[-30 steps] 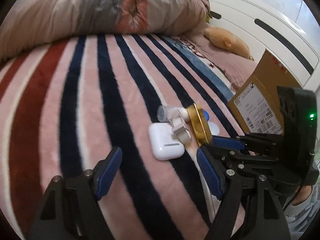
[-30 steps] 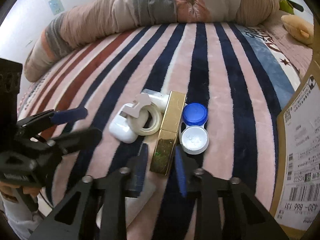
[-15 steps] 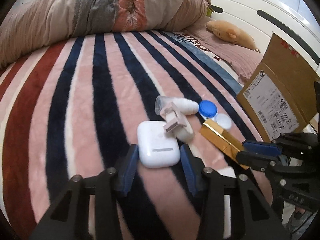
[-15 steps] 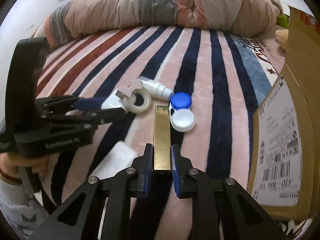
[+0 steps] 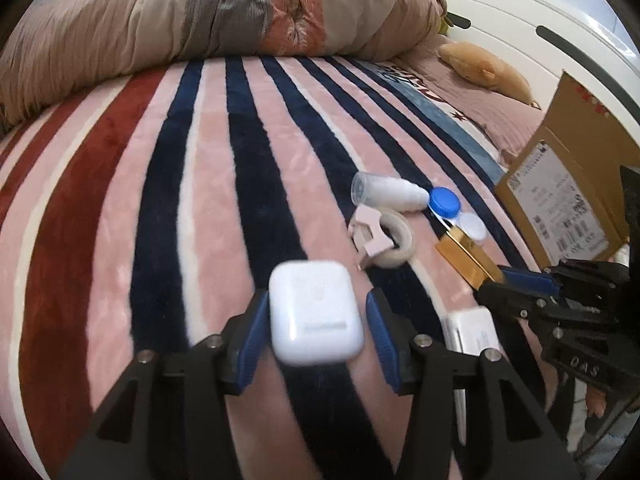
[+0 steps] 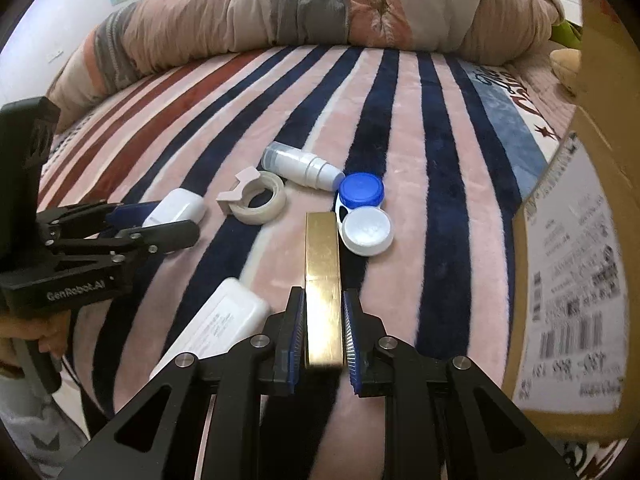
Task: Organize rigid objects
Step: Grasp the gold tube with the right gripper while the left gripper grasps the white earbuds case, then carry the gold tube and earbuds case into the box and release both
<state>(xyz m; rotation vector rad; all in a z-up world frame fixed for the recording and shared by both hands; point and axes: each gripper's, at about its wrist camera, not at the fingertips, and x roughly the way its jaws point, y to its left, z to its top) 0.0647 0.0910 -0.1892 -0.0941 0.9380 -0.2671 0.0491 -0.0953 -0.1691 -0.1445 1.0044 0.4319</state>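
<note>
My left gripper is shut on a white earbud case and holds it just above the striped blanket; it also shows in the right wrist view. My right gripper is shut on a gold rectangular case, seen too in the left wrist view. On the blanket lie a tape roll with a pink dispenser, a small white bottle, a blue-and-white contact lens case and a flat white box.
A cardboard box with a shipping label stands at the right. A rolled quilt lies across the far side of the bed. A plush toy sits by the white headboard.
My left gripper closed on the earbud case and lifted it away from the tape roll. My right gripper closed on the gold case and drew it back slightly.
</note>
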